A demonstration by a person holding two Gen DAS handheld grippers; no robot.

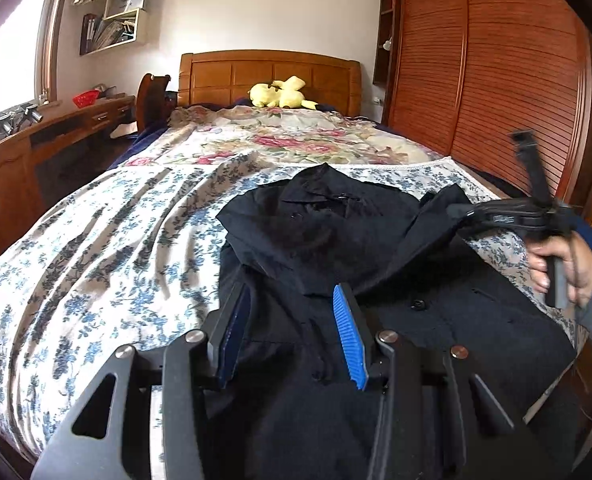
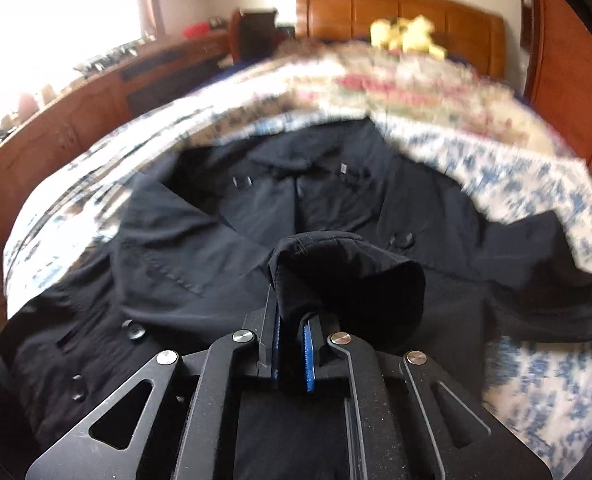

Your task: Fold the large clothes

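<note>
The work surface is a bed (image 1: 96,240) covered near the camera by a wrinkled white sheet with blue flowers, and farther back by a quilt (image 1: 288,140) printed with pink roses. A wooden headboard (image 1: 270,76) stands at the far end, with a yellow plush toy (image 1: 282,94) lying just in front of it. A slatted wooden wardrobe (image 1: 495,80) fills the right wall; a wooden desk (image 1: 56,136) runs along the left wall under a bright window, with wall shelves (image 1: 116,20) above it.

The black coat (image 1: 335,240) lies front-up on the near right part of the bed, collar toward the headboard, buttons visible.

The left wrist view shows the left gripper (image 1: 292,332) over the coat's lower front, its blue-padded fingers spread apart with nothing between them. It alone shows the person's right hand (image 1: 563,272) at the right edge, grasping the handle of the right gripper, whose tip meets the coat's right sleeve.

The right wrist view, motion-blurred at the far bedding, shows the right gripper (image 2: 294,348) with its fingers pinched on a raised fold of the coat's cuff (image 2: 347,276), lifted above the coat body.
</note>
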